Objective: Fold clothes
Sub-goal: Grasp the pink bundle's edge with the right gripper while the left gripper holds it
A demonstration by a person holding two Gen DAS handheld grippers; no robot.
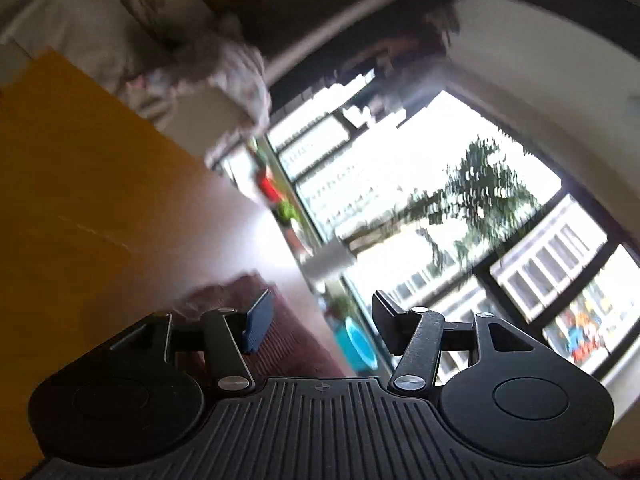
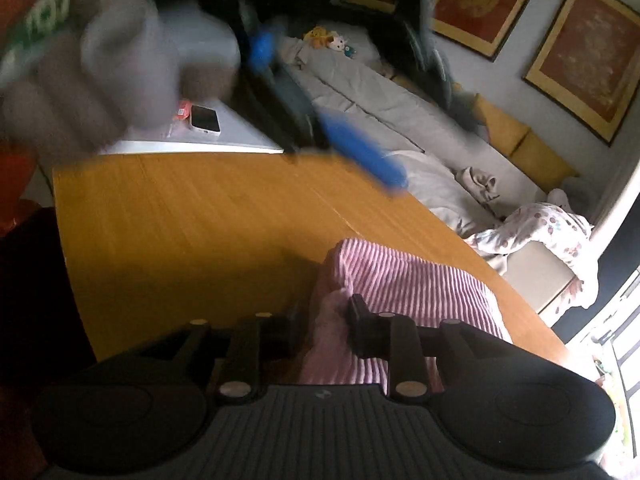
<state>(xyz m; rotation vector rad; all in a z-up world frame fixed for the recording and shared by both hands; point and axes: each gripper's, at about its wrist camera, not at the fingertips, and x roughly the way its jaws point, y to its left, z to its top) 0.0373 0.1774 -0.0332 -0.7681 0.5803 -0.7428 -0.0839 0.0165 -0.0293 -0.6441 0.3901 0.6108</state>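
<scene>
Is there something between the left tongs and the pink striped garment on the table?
Nothing visible does. The left tongs are open and empty, held above the table, and the pink striped garment lies just past their tips. The right tongs have pink cloth between their fingers.

Your wooden table [image 2: 180,216] fills the near scene. On the white surface [image 2: 240,136] just beyond its far edge you have a white phone [image 2: 205,120], with a small red packet [image 2: 183,109] touching its left side. Far right, two framed red pictures [image 2: 584,60] hang above a grey sofa [image 2: 360,92] bearing small plush toys [image 2: 330,40]. A large window [image 1: 440,208] shows a blurred tree [image 1: 484,188].
</scene>
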